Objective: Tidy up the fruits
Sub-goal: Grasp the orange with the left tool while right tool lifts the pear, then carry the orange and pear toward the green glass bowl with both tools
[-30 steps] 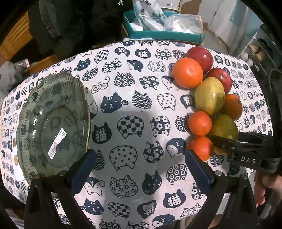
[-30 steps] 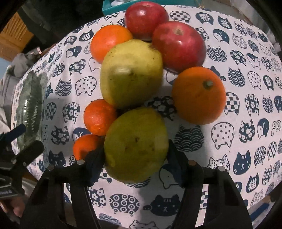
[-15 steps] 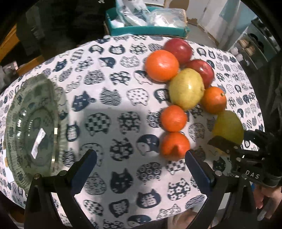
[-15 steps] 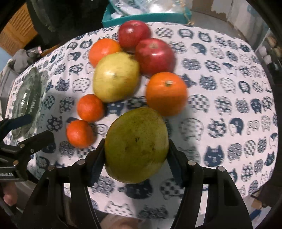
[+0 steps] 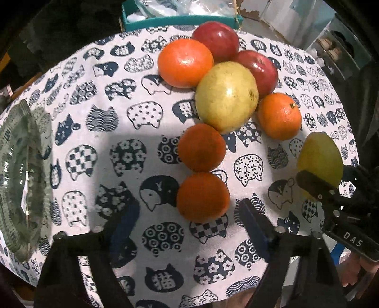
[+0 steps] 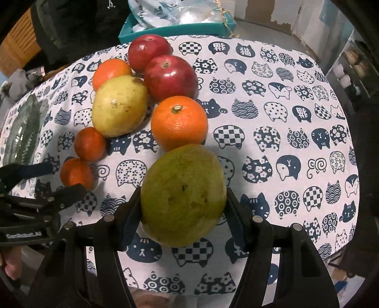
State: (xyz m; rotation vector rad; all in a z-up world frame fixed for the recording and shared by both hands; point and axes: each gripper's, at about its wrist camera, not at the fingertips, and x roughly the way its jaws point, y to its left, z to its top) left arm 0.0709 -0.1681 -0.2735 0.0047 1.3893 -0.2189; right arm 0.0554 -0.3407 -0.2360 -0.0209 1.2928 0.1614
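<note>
On the cat-print cloth lie two red apples [image 5: 215,39], a yellow pear [image 5: 226,97], two large oranges [image 5: 184,62] and two small oranges. The nearer small orange [image 5: 202,196] sits between the fingers of my left gripper [image 5: 187,213]. Its jaws are closing, and the pads stand apart from the fruit. My right gripper [image 6: 182,206] is shut on a green pear [image 6: 182,194], held above the cloth in front of the pile. From the left wrist view this pear [image 5: 319,161] hangs at the right edge.
A clear glass plate [image 5: 21,165] lies at the table's left edge. A teal box [image 5: 180,19] with plastic bags stands behind the table. Bare cloth [image 6: 296,132] spreads to the right of the fruit. A hand shows at each lower corner.
My left gripper has moved right from the plate to the nearest small orange, and its jaws have narrowed. My right gripper has lifted the green pear off the pile, toward the near edge.
</note>
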